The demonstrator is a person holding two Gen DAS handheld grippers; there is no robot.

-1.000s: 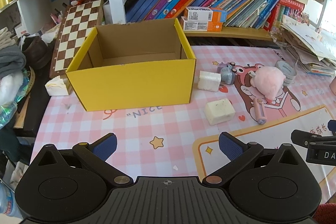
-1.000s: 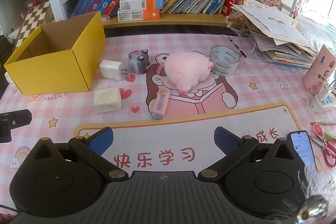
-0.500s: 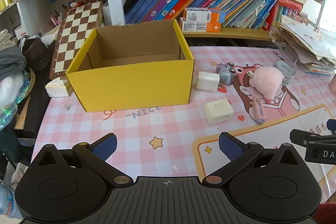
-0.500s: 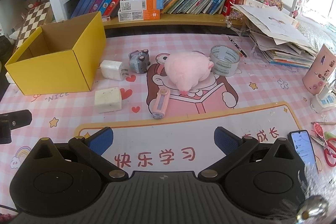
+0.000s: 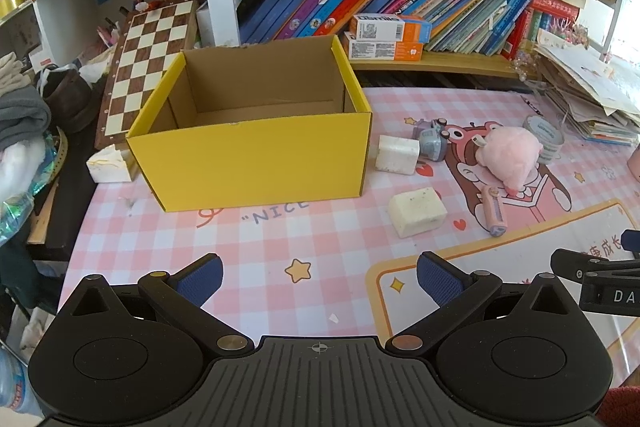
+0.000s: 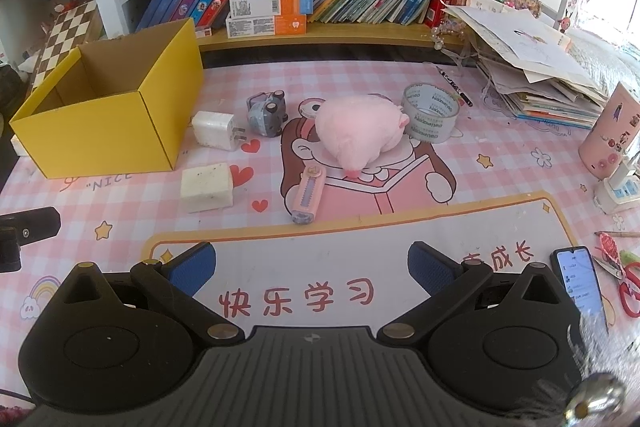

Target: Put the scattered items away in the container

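Barely anything has moved over the last second — my left claw [image 5: 318, 273] has crept slightly toward the yellow box [image 5: 256, 163], which sits a touch larger and lower in the left wrist view, and my right claw [image 6: 311, 263] has edged forward over the mat [image 6: 360, 219] about as little. Nothing on the mat has shifted.

Both claws are spread wide, blue pads well apart, holding nothing. So no pick has started.

Box stands open at the mat's far-left corner, and I see nothing in it. Scattered items all lie to its right:
- white charger [image 6: 214, 130] just beside the box's right wall
- grey toy camera [image 6: 267, 111] next to the charger, toward the shelf
- cream block [image 6: 207, 187] nearer me, off the box's front-right corner
- pink plush [image 6: 360, 131] mid-mat, touching the tape roll [image 6: 431, 113] behind it
- pink cutter [image 6: 307, 199] just in front of the plush

Another pale block [image 5: 108, 165] sits off the box's left side at the mat's edge — can't tell if it counts.

My read: task is at zero, approach phase only. The cream block looks like the easiest first grab for the left claw; plush and cutter suit the right.
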